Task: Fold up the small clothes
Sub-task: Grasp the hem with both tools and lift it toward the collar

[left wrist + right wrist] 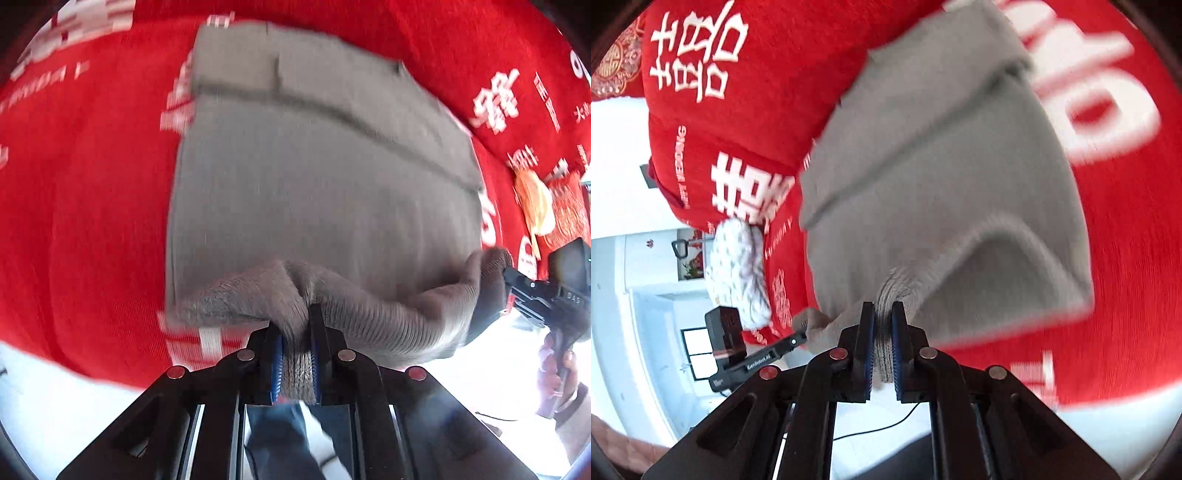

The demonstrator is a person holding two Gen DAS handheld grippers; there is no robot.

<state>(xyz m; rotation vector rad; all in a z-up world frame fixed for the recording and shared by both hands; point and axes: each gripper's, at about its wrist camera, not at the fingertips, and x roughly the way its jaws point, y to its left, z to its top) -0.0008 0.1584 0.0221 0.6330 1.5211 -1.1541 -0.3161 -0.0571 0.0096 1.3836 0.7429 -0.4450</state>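
A small grey knitted garment (pixel 317 177) lies on a red blanket (pixel 92 206) with white lettering. Its near ribbed hem is lifted off the blanket at both ends. My left gripper (pixel 297 325) is shut on a bunched fold of that hem, the knit squeezed between its blue pads. In the right wrist view the same grey garment (pixel 942 166) stretches away, and my right gripper (pixel 882 321) is shut on the hem's other end. The right gripper (pixel 517 284) also shows at the far right of the left wrist view, held by a person's hand (pixel 557 365).
A white patterned cloth bundle (pixel 738 269) lies at the blanket's edge. A yellowish item (pixel 535 203) rests on the blanket at the right. The left gripper's body (pixel 738 350) shows low on the left in the right wrist view. White floor and a cable (pixel 886 424) lie below.
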